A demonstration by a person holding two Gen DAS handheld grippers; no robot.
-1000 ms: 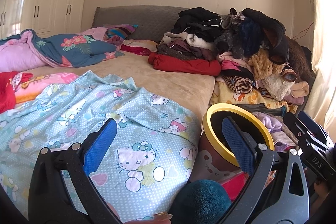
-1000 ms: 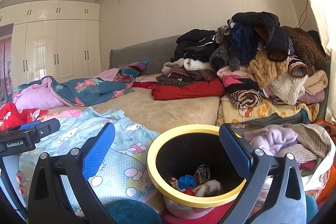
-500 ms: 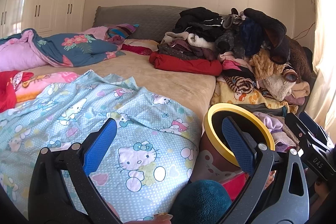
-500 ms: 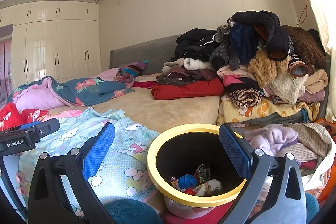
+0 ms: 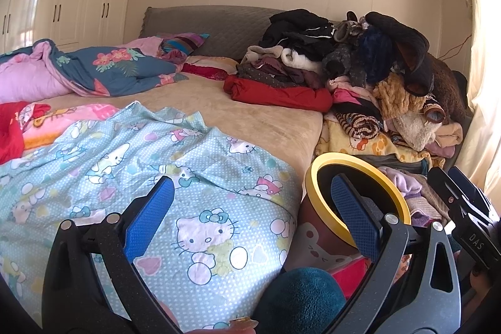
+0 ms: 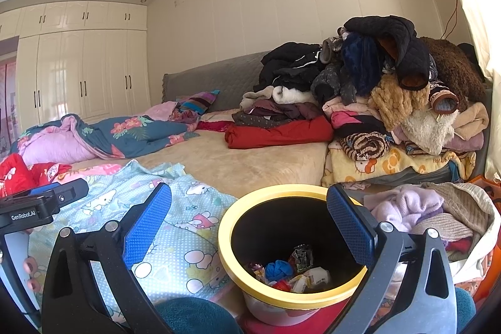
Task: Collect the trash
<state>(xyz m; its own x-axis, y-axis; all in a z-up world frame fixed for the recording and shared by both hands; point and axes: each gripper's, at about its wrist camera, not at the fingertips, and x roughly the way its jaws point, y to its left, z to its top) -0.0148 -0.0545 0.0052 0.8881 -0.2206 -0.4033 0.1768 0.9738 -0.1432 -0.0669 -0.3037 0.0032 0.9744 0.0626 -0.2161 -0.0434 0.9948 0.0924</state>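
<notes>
Both the left hand-held gripper (image 5: 250, 208) and the right hand-held gripper (image 6: 249, 219) are being held wide open and empty beside the yellow-rimmed bin (image 6: 291, 296) (wrappers (image 6: 297, 271) already lying inside); more trash must next be sought, none being seen on the bed (image 5: 250, 118).

Yellow-rimmed trash bin (image 6: 283, 243), black inside, upright beside bed's edge; crumpled wrappers (image 6: 291, 271) lie at its bottom, one blue.
</notes>
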